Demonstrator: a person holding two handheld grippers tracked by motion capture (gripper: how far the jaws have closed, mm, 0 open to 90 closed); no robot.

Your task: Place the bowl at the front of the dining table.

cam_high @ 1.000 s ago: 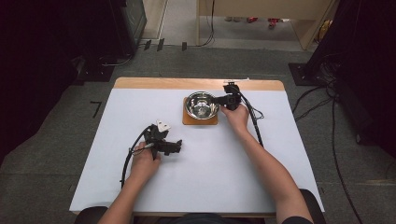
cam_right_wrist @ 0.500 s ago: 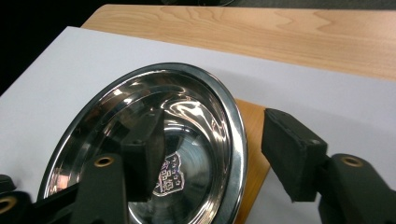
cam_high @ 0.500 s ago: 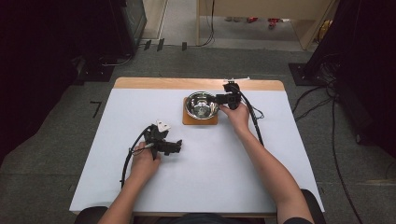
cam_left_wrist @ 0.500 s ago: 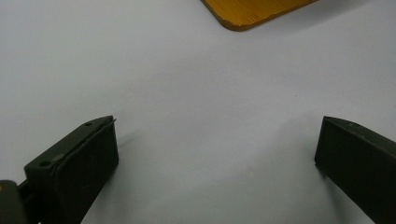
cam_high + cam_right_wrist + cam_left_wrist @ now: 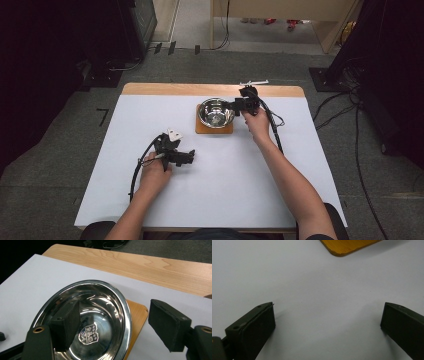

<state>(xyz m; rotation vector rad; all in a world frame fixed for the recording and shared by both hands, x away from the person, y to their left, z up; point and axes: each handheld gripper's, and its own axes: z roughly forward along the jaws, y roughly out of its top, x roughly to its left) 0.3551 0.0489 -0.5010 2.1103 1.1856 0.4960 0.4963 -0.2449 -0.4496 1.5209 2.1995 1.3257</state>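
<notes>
At the tabletop's (image 5: 150,210) far side, the right gripper (image 5: 112,327) straddles the steel bowl's (image 5: 216,112) near rim on its wooden board (image 5: 214,129), jaws open; the left gripper (image 5: 187,157) rests well apart, open, empty.

Only the bowl (image 5: 216,112) on its board (image 5: 214,130) interrupts the open white tabletop (image 5: 240,180).

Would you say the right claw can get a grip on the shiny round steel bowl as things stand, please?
Probably yes: the right claw is open and straddles the shiny round steel bowl's rim, one jaw inside, one outside, nothing between.
</notes>
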